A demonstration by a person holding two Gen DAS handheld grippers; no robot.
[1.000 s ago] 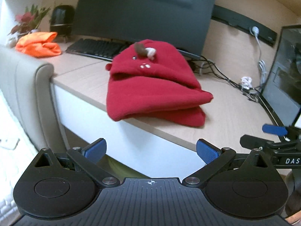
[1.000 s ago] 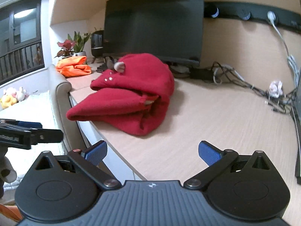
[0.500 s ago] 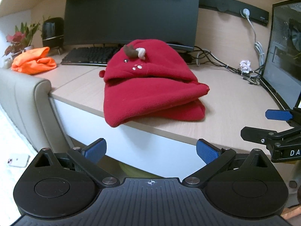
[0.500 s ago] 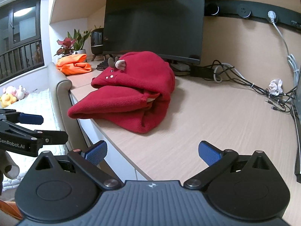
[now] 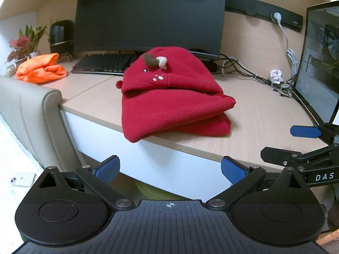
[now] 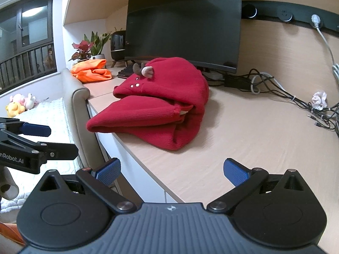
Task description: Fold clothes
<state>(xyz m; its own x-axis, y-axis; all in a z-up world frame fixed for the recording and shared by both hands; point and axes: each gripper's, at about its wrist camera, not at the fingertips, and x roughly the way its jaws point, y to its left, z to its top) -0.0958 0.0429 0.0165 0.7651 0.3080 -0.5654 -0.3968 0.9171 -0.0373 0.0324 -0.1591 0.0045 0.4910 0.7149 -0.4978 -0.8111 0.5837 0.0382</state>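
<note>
A folded red fleece (image 5: 169,103) lies at the desk (image 5: 264,122) edge, one corner overhanging. Both the left gripper (image 5: 169,167) and right gripper (image 6: 171,169) hover short of it, jaws apart and empty. A careless tug could drag the bundle off or undo its folds.

Monitor (image 5: 148,14), keyboard (image 5: 103,64), potted plant (image 6: 84,48), cables (image 5: 254,74).
</note>
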